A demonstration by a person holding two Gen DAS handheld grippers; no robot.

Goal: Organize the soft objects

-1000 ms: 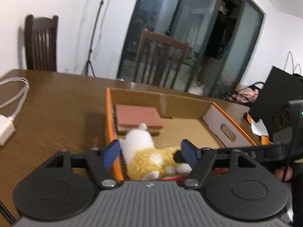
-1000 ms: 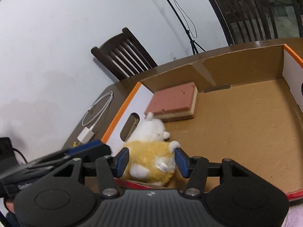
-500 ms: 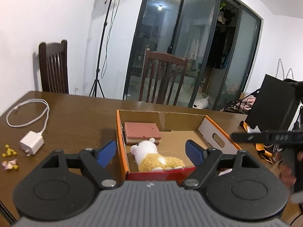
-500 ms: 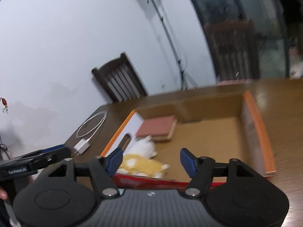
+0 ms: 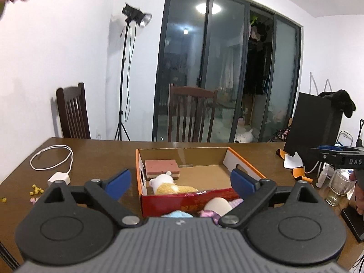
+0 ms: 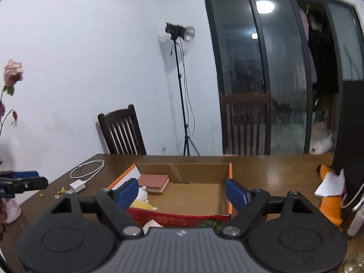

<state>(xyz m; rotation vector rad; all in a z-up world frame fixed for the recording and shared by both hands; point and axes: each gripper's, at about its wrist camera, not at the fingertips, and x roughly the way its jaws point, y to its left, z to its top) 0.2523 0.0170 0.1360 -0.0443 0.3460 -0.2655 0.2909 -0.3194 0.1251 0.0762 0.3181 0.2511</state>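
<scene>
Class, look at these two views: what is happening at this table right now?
A person with two handheld grippers is sorting soft things into a cardboard box. A plush toy and a pink sponge block lie inside. The left gripper and right gripper are both opening and empty. More soft items wait outside the box.

Left gripper [image 5: 180, 180]: jaws opening, blue pads wide apart, nothing between them, pointing slightly below level. Right gripper [image 6: 181, 193]: same, jaws opening, nothing between the pads, tilted slightly down. Each gripper shows at the edge of the other's view, the left one at far left, the right one at far right, with fingers [image 5: 359, 195] wrapped under it.
</scene>
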